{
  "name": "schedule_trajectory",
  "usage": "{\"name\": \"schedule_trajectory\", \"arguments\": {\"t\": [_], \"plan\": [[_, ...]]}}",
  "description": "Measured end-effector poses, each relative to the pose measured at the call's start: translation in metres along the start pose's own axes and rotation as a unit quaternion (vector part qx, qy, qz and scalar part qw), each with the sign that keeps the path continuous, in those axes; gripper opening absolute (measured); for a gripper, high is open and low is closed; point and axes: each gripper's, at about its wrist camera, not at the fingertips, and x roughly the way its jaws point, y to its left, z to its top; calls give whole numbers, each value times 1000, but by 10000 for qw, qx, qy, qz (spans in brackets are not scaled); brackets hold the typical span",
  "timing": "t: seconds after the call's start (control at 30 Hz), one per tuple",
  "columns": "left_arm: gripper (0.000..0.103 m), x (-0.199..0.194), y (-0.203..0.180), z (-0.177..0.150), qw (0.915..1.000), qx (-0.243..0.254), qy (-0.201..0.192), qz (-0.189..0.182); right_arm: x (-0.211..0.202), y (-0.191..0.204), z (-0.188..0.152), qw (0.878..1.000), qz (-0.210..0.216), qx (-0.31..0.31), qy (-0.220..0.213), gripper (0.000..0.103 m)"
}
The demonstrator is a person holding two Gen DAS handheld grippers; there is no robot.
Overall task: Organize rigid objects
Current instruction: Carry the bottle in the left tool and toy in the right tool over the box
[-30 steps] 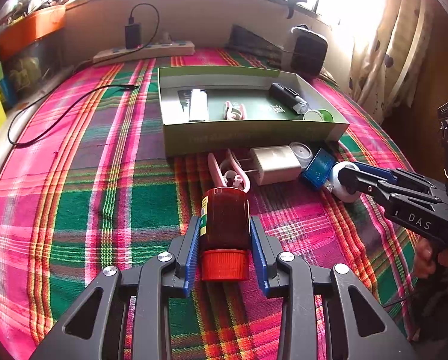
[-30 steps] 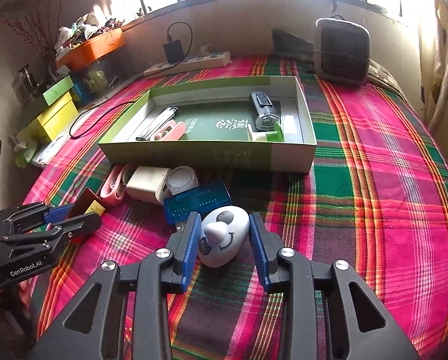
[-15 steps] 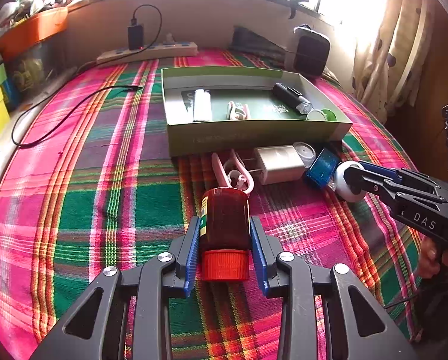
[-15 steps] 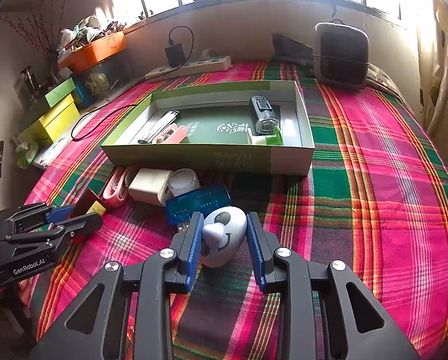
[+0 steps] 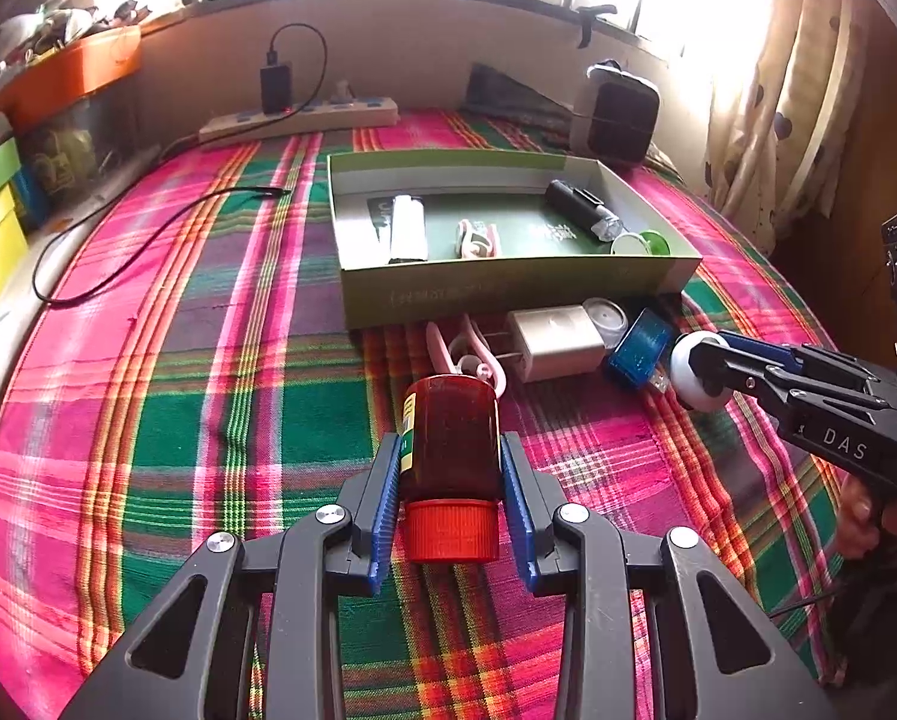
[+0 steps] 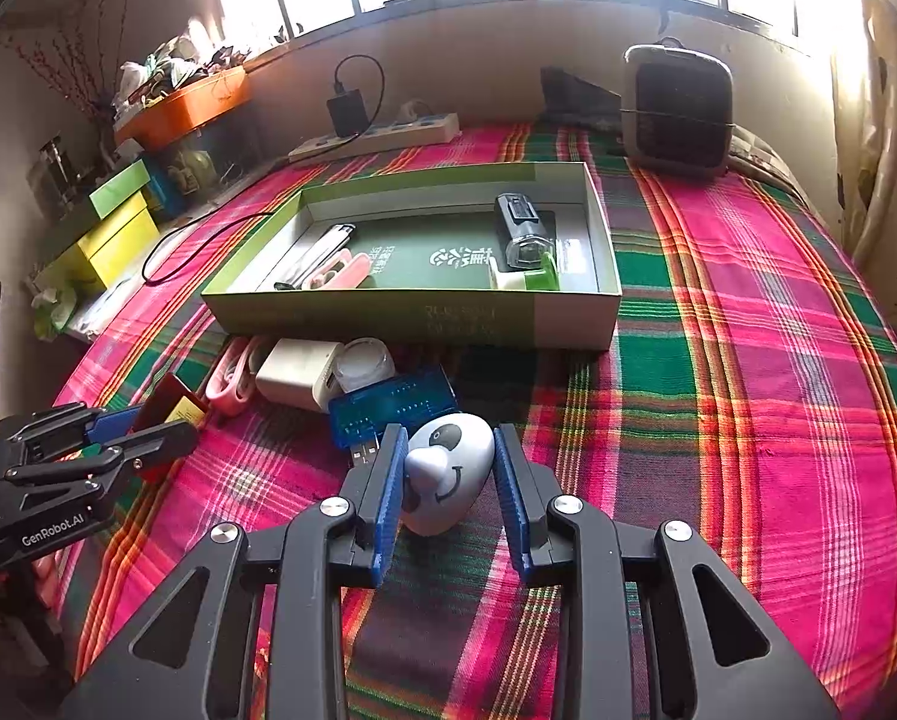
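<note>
At lower centre of each wrist view, jaws are clamped: the left gripper (image 5: pixel 450 498) on an amber pill bottle (image 5: pixel 450 435), the right gripper (image 6: pixel 448 480), having just tightened, on a white egg-shaped toy (image 6: pixel 448 474). Both grasps look secure, ready for lifting toward the green box (image 6: pixel 424 318) at upper centre, beyond the loose charger (image 6: pixel 298 373) and USB adapter (image 6: pixel 391 408) on the plaid bed (image 6: pixel 748 360).

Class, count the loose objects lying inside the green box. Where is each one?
4: a white stick at left, a pink clip mid-floor, a black torch and a green-white cap at right. Smaller items may be hidden.
</note>
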Motion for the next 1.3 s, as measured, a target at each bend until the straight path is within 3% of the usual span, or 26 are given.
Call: {"name": "schedule_trajectory", "arguments": {"t": [0.7,1.3], "plan": [[31,-21,-8,31,9993,178,-342,-13,-25,3,25,9993,67,-64,-369,30],[31,-1,1,80,9989,139,-402,-206,-14,0,69,9985,242,-110,-484,30]]}}
